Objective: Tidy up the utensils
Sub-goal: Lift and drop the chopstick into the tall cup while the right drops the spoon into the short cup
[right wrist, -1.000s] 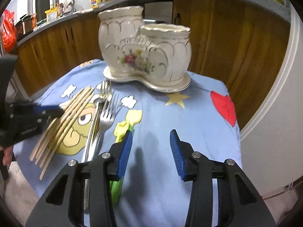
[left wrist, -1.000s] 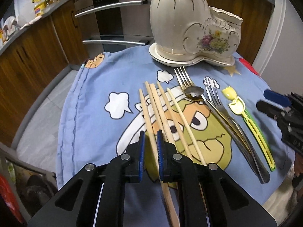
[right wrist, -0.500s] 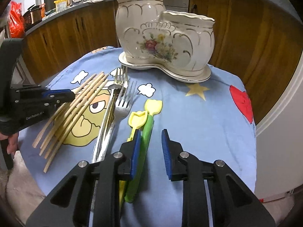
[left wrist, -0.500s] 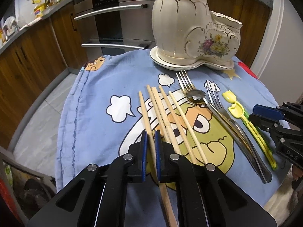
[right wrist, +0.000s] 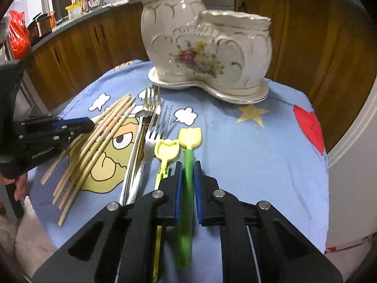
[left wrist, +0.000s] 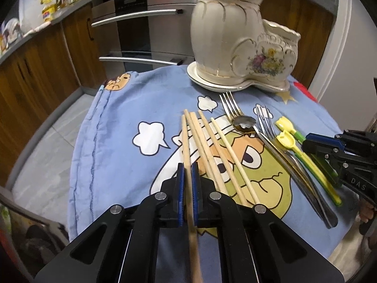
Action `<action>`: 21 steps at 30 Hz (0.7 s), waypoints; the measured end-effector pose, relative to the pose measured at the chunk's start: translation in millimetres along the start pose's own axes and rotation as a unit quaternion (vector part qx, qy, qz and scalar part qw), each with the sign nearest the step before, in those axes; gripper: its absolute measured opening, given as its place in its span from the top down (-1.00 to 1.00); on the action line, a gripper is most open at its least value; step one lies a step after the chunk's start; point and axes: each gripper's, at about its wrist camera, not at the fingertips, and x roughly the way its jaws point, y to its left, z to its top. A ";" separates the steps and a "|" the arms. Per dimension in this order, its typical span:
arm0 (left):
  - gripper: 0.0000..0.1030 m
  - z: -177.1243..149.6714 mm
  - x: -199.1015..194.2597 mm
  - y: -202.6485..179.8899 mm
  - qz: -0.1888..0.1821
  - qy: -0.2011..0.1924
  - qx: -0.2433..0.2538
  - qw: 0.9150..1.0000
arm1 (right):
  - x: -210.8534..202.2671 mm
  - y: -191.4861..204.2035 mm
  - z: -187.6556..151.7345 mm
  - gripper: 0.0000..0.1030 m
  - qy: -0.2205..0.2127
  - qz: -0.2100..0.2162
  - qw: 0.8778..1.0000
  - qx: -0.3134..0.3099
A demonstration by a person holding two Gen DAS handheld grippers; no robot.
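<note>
My left gripper (left wrist: 188, 168) is shut on the leftmost wooden chopstick (left wrist: 186, 139), which runs back between its blue pads. Several more chopsticks (left wrist: 212, 146) lie beside it on the cartoon cloth. My right gripper (right wrist: 188, 165) is closing its jaws, and its pads press on the handle of a green utensil (right wrist: 188, 155) with a yellow tulip-shaped head. A yellow utensil (right wrist: 166, 151) lies just left of it. Metal forks and a spoon (right wrist: 150, 122) rest between the plastic ones and the chopsticks. The cream ceramic holder (right wrist: 205, 47) with two compartments stands at the back.
A blue cartoon cloth (left wrist: 113, 141) covers the small round table, and the floor drops away on its left. Wooden cabinets and an oven with steel handles (left wrist: 134, 16) stand behind. Each gripper shows at the edge of the other's view.
The right gripper's jaws have narrowed from wide apart onto the green handle. The left gripper's jaws have closed fully on the chopstick, whose far tip has swung slightly toward its neighbours.
</note>
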 end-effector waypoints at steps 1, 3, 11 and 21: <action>0.88 -0.2 -1.0 2.2 -0.002 -0.003 -0.003 1.000 | -4.4 -1.8 0.2 0.81 -0.008 -0.002 1.000 0.003; 0.88 0.1 -7.9 6.0 -0.011 -0.019 -0.007 1.000 | -13.5 -6.8 0.4 0.81 -0.022 0.004 1.000 0.011; 0.88 18.1 -54.7 18.9 -0.049 -0.144 -0.030 0.988 | -67.1 -33.7 20.7 0.81 -0.161 0.026 0.984 0.071; 0.88 86.9 -84.4 11.8 -0.079 -0.269 -0.033 0.959 | -89.5 -56.6 95.7 0.81 -0.287 0.048 0.952 0.098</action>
